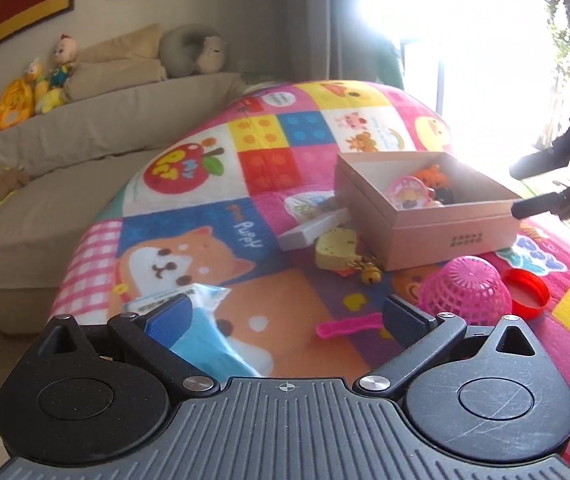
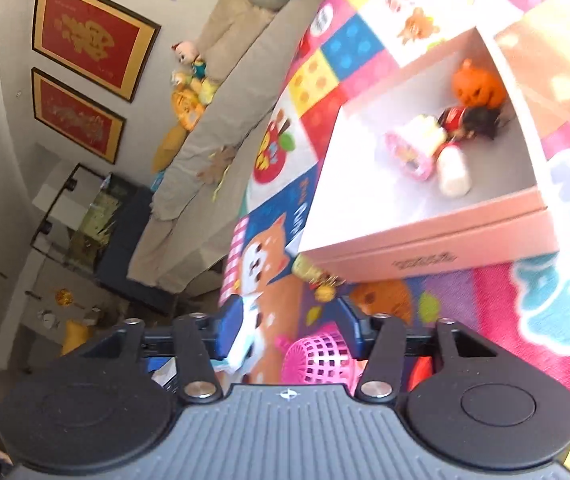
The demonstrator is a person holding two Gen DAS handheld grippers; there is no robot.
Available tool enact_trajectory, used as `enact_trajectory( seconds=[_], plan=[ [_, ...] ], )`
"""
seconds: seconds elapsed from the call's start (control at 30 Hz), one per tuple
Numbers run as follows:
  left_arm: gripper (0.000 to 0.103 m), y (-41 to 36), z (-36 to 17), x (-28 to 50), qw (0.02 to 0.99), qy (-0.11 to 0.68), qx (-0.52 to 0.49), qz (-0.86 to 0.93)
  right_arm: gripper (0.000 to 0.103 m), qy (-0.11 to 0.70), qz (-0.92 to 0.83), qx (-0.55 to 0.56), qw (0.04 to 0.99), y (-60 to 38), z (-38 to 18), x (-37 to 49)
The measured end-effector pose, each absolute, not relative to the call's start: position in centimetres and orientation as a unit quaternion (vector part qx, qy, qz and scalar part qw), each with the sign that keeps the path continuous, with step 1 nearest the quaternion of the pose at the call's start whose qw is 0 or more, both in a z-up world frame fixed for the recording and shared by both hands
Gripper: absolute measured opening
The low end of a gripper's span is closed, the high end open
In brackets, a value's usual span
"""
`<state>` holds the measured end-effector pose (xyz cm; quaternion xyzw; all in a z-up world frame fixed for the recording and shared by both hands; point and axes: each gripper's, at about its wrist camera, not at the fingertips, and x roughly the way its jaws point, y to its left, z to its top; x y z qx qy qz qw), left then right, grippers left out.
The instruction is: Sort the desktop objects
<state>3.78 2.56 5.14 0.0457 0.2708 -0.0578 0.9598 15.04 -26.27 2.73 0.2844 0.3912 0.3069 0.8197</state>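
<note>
Holding: the pink box [image 1: 425,216] sits on the play mat [image 1: 221,208] at about 2 o'clock in the left wrist view, open-topped, with an orange toy [image 1: 431,174], a pink round toy [image 1: 407,194] and a dark figure [image 1: 445,194] inside.
Box surroundings: a yellow keychain toy [image 1: 337,250] with a bell [image 1: 369,276] touches the box's near corner; a white slab [image 1: 313,228] lies just beside it at 12 o'clock.
In the way: an upturned pink mesh basket [image 1: 465,290] and a red lid [image 1: 529,290] lie between the left gripper and the box.
Left gripper [image 1: 285,316]: fingers wide apart, a light-blue packet [image 1: 205,328] against the left finger, not clamped.
Right gripper [image 2: 289,330]: fingers spread, gripping nothing, above the basket.
Beyond: a beige sofa [image 1: 85,128] at 10 o'clock.
</note>
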Motion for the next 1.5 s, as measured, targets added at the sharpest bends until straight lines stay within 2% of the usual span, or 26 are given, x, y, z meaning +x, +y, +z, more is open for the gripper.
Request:
enact_trajectory(
  seconds=[0.1, 0.17, 0.23, 0.37, 0.47, 0.7, 0.9, 1.07, 1.23, 1.5],
  plan=[
    [0.103, 0.4, 3.8, 5.1, 0.948, 0.287, 0.078, -0.115, 0.077, 0.360, 0.274, 0.242, 0.859, -27.2, 3.5, 13.4],
    [0.103, -0.7, 2.9, 6.2, 0.941, 0.292, 0.096, -0.145, 0.091, 0.346, 0.245, 0.215, 0.880, -28.5, 3.7, 12.3],
    [0.103, -1.4, 2.1, 7.6, 0.932, 0.300, 0.108, -0.171, 0.096, 0.340, 0.221, 0.192, 0.894, -29.5, 3.5, 11.3],
    [0.103, -1.5, 0.9, 10.1, 0.913, 0.334, 0.107, -0.208, 0.100, 0.347, 0.177, 0.160, 0.907, -30.4, 2.1, 9.9],
    [0.103, -0.9, 0.3, 10.8, 0.898, 0.372, 0.060, -0.226, 0.101, 0.360, 0.146, 0.153, 0.908, -30.9, 0.6, 9.3],
    [0.103, -1.5, 0.7, 7.1, 0.878, 0.377, -0.003, -0.296, 0.103, 0.389, 0.110, 0.182, 0.896, -31.8, -2.2, 9.6],
    [0.103, -3.9, 2.5, 4.7, 0.888, 0.329, 0.051, -0.317, 0.103, 0.364, 0.088, 0.184, 0.909, -31.1, -2.6, 8.9],
    [0.103, -4.4, 3.2, 7.2, 0.911, 0.312, 0.064, -0.262, 0.103, 0.341, 0.090, 0.141, 0.925, -30.1, -3.0, 7.9],
    [0.103, -5.1, 1.9, 8.8, 0.903, 0.305, 0.137, -0.271, 0.103, 0.340, 0.080, 0.118, 0.929, -29.3, -3.0, 7.9],
    [0.103, -1.8, 1.2, 10.1, 0.900, 0.338, 0.071, -0.268, 0.103, 0.342, 0.117, 0.098, 0.927, -28.6, -2.3, 7.5]
  ],
)
